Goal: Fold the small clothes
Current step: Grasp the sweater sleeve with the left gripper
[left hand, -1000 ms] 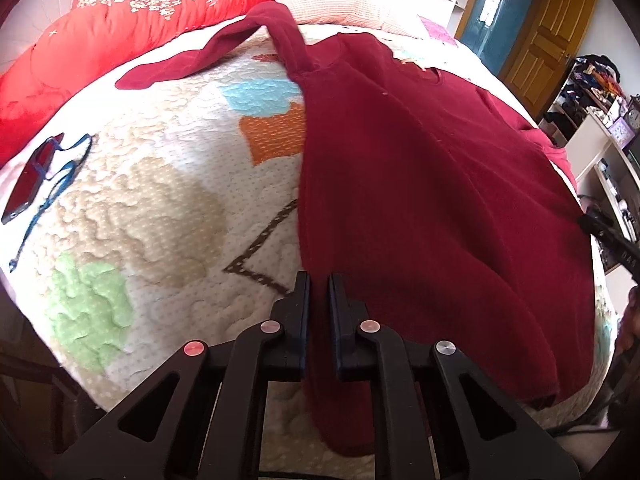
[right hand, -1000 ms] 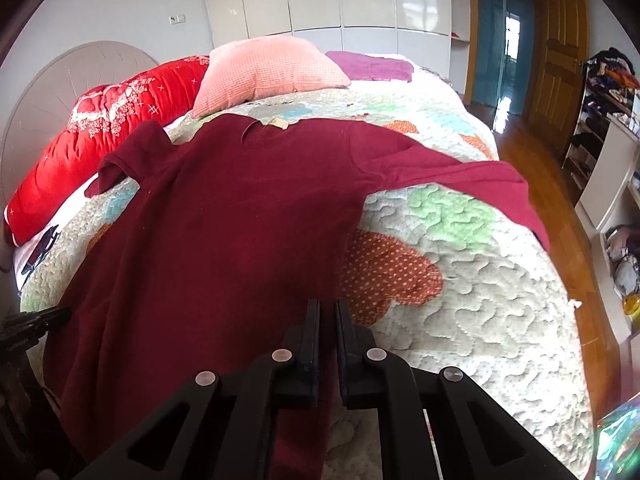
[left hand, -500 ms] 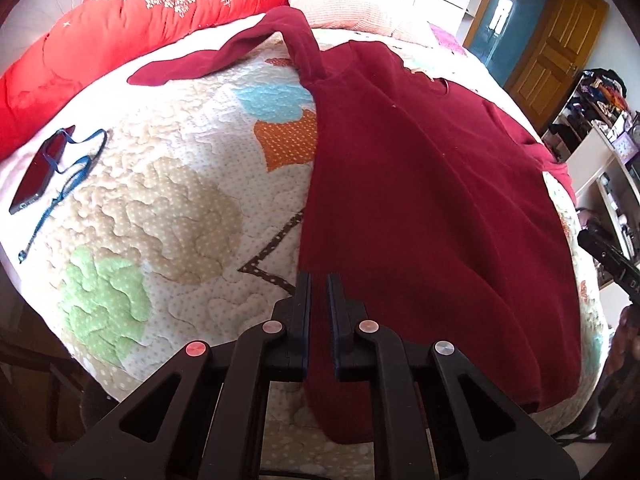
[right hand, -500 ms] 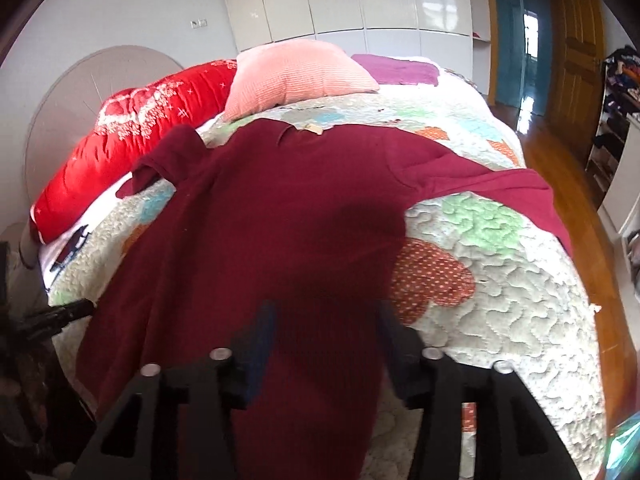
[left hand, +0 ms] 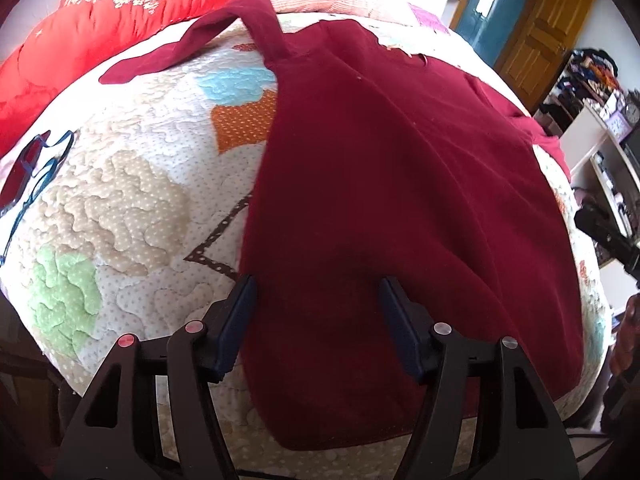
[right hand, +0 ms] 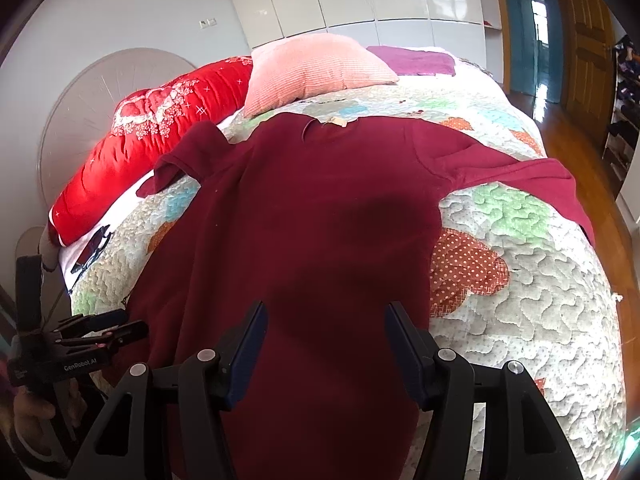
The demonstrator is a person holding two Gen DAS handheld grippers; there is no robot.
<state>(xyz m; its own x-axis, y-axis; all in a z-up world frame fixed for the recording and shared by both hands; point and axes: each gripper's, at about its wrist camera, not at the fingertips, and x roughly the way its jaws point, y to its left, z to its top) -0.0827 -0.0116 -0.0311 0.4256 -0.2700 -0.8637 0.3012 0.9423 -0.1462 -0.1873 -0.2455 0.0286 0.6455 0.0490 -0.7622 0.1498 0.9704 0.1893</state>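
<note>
A dark red long-sleeved shirt (right hand: 320,220) lies spread flat on the bed, on a patchwork quilt (right hand: 540,300), its neck toward the pillows and its hem hanging a little over the near edge. One sleeve (right hand: 532,176) stretches out across the quilt toward the door side; the other sleeve (left hand: 192,48) runs off toward a red quilted pillow (left hand: 120,12). The left hand-held gripper (left hand: 316,300) hovers over the hem near the shirt's left edge with its fingers spread wide and nothing between them; from the right wrist view it shows again at the left border (right hand: 100,328), gripped by a hand. The right hand-held gripper (right hand: 324,328) is likewise gaping wide above the lower middle of the shirt, holding nothing, and its shadow falls on the cloth. A pink pillow (right hand: 316,68) sits behind the collar, with a purple folded cloth (right hand: 412,60) beyond it. A dark phone (right hand: 92,248) with a blue cord lies on the quilt near the red pillow.
</note>
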